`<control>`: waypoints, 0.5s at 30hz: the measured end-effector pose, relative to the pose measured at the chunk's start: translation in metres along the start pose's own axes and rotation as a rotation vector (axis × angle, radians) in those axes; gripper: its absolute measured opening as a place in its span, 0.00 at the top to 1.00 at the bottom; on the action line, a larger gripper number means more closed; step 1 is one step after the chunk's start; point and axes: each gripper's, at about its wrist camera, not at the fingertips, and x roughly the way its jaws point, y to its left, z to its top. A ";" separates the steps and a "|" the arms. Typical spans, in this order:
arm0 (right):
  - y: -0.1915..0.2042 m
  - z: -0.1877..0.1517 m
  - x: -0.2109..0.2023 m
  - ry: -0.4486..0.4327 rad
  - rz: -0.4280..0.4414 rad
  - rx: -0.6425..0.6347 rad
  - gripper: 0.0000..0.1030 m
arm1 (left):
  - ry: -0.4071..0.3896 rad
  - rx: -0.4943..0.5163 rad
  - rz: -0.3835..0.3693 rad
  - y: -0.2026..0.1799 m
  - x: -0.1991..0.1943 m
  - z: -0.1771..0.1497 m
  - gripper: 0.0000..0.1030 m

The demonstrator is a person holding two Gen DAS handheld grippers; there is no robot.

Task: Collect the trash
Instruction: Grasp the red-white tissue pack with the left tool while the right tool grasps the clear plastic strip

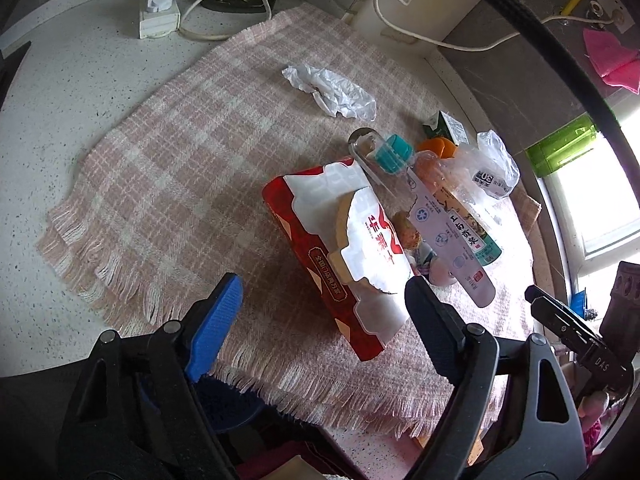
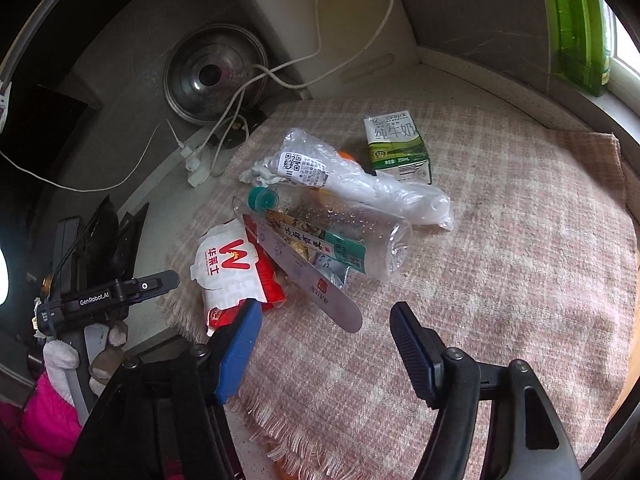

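A: Where does the trash lie?
B: On the pink checked cloth: a red-and-white paper food box beside a clear plastic bottle, with a green-and-white milk carton farther off.
A: And the tools?
B: The left gripper stands spread over the box's near end; the right gripper stands spread, nothing between its jaws.

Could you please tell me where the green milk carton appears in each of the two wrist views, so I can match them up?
Left wrist view: the milk carton sits right of centre in the upper half, mostly hidden behind the orange piece and clear plastic.
Right wrist view: the milk carton stands upright above centre, at the far side of the trash pile.
Shared landmark: the clear bottle with the teal cap.
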 end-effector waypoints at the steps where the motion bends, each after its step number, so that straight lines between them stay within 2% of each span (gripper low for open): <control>1: 0.004 0.003 0.005 0.016 0.002 -0.032 0.41 | 0.008 -0.009 -0.009 0.001 0.002 0.001 0.19; 3: 0.014 0.008 0.014 0.037 -0.006 -0.092 0.43 | 0.019 -0.020 -0.019 0.002 0.007 0.003 0.22; 10: 0.035 0.028 0.051 0.120 -0.011 -0.222 0.55 | 0.049 -0.057 -0.041 0.006 0.025 0.011 0.23; 15: 0.044 0.037 0.074 0.172 -0.045 -0.290 0.55 | 0.079 -0.090 -0.074 0.009 0.038 0.015 0.23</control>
